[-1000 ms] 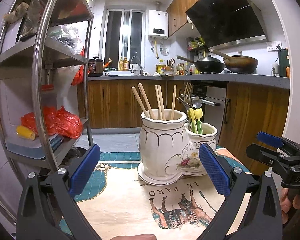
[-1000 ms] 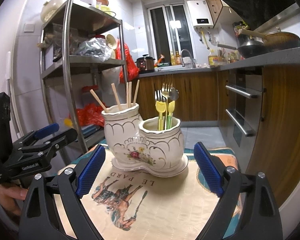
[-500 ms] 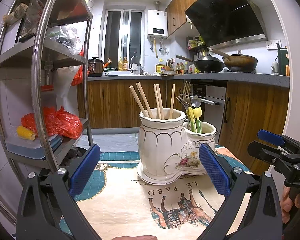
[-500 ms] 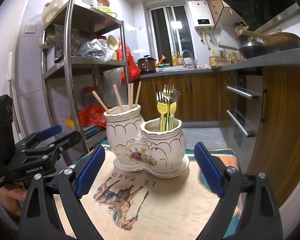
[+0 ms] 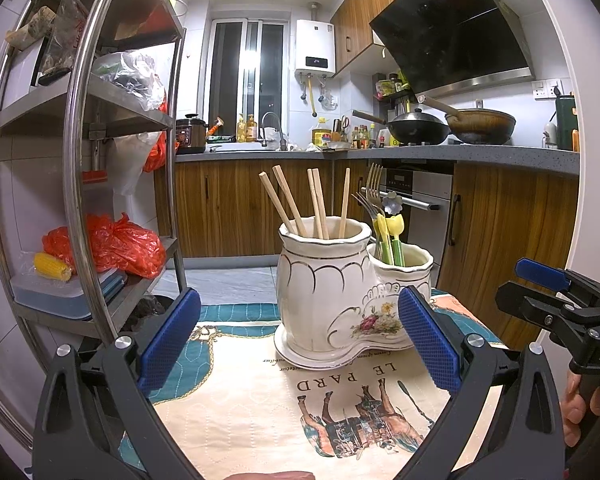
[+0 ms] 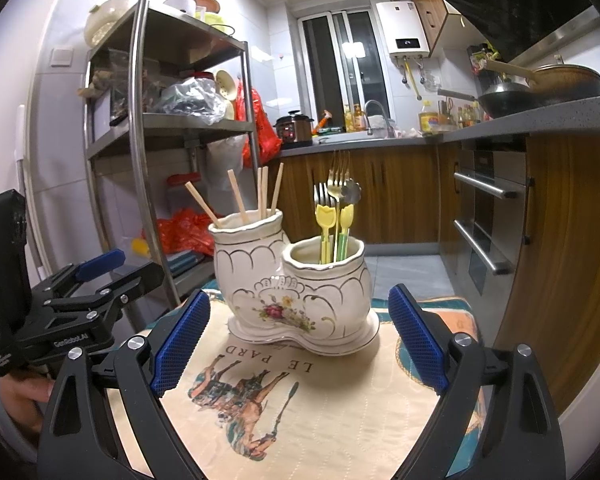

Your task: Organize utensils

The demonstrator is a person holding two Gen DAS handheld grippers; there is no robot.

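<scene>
Holder: a white double pot made of shiny china, with gold curly lines and a painted flower. It has a tall cup and a short cup joined on one flat base. It stands on the mat, in front of both grippers.
Tall cup: five wooden chopsticks lean inside it. They are thin, straight and pale brown. They fan out because the cup is wide.
Short cup: metal forks, a spoon with a flower-shaped end, and yellow plastic forks with green handles stand here. I think like things are kept together so they are easy to find.
Mat: a soft stitched cloth with a horse picture and letters. No loose utensil lies on it.
Left gripper: its jaws are wide apart and hold nothing. The blue pads are bumpy rubber. It hangs low in front of the holder, not touching.
Right gripper: also wide apart, with nothing between its pads, near the holder.
How far along: the sorting looks done, I think.
</scene>
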